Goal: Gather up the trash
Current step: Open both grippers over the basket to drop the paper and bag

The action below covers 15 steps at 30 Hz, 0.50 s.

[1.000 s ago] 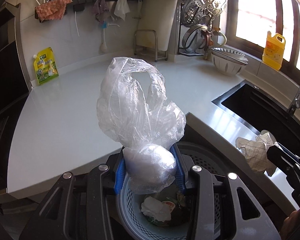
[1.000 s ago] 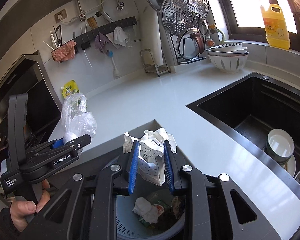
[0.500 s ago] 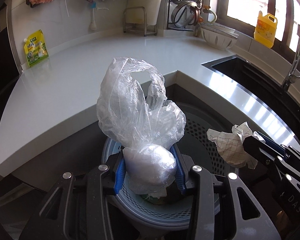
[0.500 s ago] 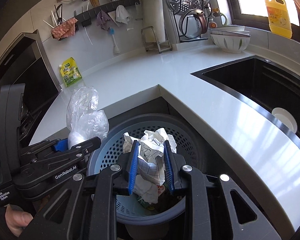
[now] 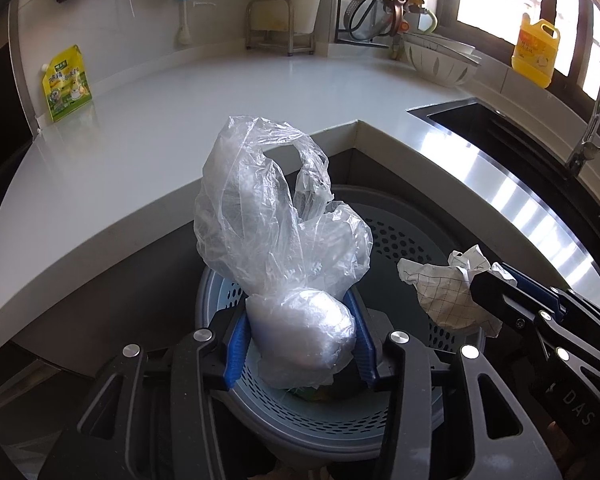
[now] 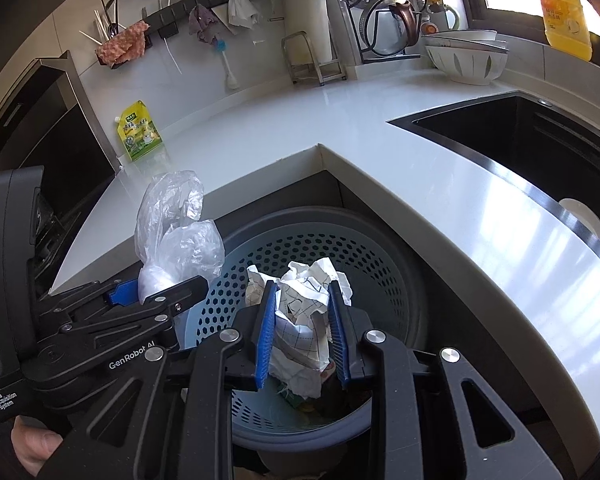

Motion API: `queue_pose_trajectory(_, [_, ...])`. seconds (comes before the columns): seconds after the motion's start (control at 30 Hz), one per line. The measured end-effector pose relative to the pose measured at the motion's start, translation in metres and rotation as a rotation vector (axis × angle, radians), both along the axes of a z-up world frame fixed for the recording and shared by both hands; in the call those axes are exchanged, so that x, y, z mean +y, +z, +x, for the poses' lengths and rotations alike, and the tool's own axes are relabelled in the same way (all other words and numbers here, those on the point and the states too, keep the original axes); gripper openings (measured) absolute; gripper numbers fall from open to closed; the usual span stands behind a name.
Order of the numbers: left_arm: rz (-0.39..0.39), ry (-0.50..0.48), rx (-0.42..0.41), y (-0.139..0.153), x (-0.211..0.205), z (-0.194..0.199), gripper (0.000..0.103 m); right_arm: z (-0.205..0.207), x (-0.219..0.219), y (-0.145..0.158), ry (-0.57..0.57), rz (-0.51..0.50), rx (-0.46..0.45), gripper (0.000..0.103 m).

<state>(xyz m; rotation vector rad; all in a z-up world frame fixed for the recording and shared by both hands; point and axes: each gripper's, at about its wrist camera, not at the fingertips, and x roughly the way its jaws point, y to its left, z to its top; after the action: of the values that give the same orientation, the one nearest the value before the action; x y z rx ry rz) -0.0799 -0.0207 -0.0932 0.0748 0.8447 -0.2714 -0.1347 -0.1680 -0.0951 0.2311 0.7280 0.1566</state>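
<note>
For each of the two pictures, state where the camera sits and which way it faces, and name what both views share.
Left wrist: on the left gripper, looking down past its opening jaws and the plastic bag between them into the bin; right gripper at right.
Right wrist: on the right gripper, shut on crumpled paper over the bin; left gripper and a hand at left.
Shared: bin, countertop, both loads.

The perforated bin (image 6: pixel 320 248) stands open below, its mouth free. The white counter (image 6: pixel 340 120) edge wraps around it at the far, left and right sides.
</note>
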Motion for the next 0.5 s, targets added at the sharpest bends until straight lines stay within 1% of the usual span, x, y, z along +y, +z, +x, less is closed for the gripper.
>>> queue_pose_trajectory(0.1, [-0.003, 0.001, -0.001, 0.000, 0.001, 0.001, 0.046, 0.000, -0.001, 0.001, -0.001, 0.005, -0.006, 0.027])
queue_pose_trajectory(0.17, [-0.007, 0.008, -0.002, 0.001, 0.002, 0.001, 0.051, 0.000, -0.002, 0.002, -0.002, 0.011, -0.010, 0.032])
queue_pose_trajectory(0.2, [-0.010, 0.011, -0.004, 0.002, 0.003, 0.000, 0.056, -0.001, -0.003, 0.003, -0.004, 0.015, -0.013, 0.035])
queue_pose_trajectory(0.23, [-0.014, 0.013, -0.005, 0.003, 0.003, 0.001, 0.064, -0.002, -0.004, 0.003, -0.006, 0.017, -0.016, 0.038])
queue_pose_trajectory(0.27, [-0.019, 0.016, -0.010, 0.004, 0.003, 0.000, 0.067, -0.002, -0.005, 0.003, -0.008, 0.018, -0.018, 0.039])
queue_pose_trajectory(0.3, [-0.021, 0.019, -0.015, 0.005, 0.004, -0.001, 0.074, -0.002, -0.005, 0.004, -0.011, 0.018, -0.021, 0.042])
queue_pose_trajectory(0.33, [-0.022, 0.021, -0.022, 0.007, 0.004, -0.001, 0.076, -0.003, -0.006, 0.005, -0.013, 0.021, -0.025, 0.045])
queue_pose_trajectory(0.5, [-0.012, 0.039, -0.045, 0.011, 0.006, -0.004, 0.079, -0.005, -0.008, 0.007, -0.015, 0.028, -0.034, 0.049])
